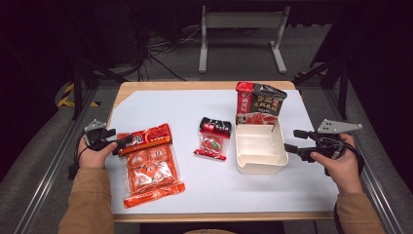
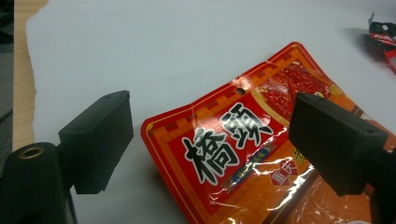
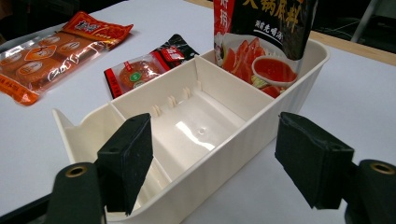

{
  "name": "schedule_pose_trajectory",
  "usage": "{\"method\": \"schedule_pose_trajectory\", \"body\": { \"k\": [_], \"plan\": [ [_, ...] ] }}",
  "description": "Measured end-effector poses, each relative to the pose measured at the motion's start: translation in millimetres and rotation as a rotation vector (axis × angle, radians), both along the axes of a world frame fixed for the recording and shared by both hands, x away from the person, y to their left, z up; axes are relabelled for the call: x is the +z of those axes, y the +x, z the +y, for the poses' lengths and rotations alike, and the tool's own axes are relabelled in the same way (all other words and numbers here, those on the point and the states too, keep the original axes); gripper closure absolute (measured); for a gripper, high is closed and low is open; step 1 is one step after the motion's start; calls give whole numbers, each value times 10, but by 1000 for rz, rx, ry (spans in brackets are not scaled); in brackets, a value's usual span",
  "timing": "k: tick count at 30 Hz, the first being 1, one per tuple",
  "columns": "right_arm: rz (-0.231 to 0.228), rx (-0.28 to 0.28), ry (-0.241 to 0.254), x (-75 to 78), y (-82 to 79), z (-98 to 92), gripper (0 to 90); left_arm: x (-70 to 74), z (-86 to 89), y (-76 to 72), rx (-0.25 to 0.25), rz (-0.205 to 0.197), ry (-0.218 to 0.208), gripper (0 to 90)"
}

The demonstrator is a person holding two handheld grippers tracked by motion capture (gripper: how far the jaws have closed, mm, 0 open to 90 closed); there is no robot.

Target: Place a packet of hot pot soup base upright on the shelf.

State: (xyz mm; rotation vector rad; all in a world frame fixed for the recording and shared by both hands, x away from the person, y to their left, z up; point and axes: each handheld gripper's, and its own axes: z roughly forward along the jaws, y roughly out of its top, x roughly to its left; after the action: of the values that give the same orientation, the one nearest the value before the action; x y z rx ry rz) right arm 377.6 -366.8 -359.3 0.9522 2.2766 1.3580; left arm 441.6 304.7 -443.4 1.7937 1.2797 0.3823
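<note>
3 sauce packets [image 1: 148, 163], 1 white tray [image 1: 259, 165], 2 grippers [image 1: 119, 142]

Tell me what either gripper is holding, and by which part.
Nothing yet. The left gripper is open around the orange packet's top edge; the right gripper straddles the white bin's wall.

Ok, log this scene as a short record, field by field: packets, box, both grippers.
large orange packet: flat on the white sheet, near left, red top edge toward the left gripper
small red packet: flat, mid-table, left of the box
white box: divided; middle section bare
dark packet: upright in the box's far section
left gripper: open, jaws either side of the large packet's top corner, not pressing
right gripper: open, jaws astride the box's near right wall
</note>
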Motion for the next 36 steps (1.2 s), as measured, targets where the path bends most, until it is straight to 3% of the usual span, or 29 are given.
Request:
{"method": "schedule_pose_trajectory", "body": {
  "k": [5,17,20,23,30,36],
  "plan": [
    [-2,-2,1,2,-1,2,278,-67,12,21,-6,37,-3,163],
    [2,1,0,-8,5,5,276,-146,12,44,-18,78,-14,174],
    [5,4,1,-11,6,13,274,-150,9,43,-38,93,-47,214],
    [7,8,-2,-11,6,25,274,-154,4,41,-49,102,-55,259],
    [6,13,-1,0,0,40,272,-120,-6,20,-76,92,-89,339],
    [9,14,0,-3,4,41,270,-96,-21,7,-90,81,-82,401]
  ]
}}
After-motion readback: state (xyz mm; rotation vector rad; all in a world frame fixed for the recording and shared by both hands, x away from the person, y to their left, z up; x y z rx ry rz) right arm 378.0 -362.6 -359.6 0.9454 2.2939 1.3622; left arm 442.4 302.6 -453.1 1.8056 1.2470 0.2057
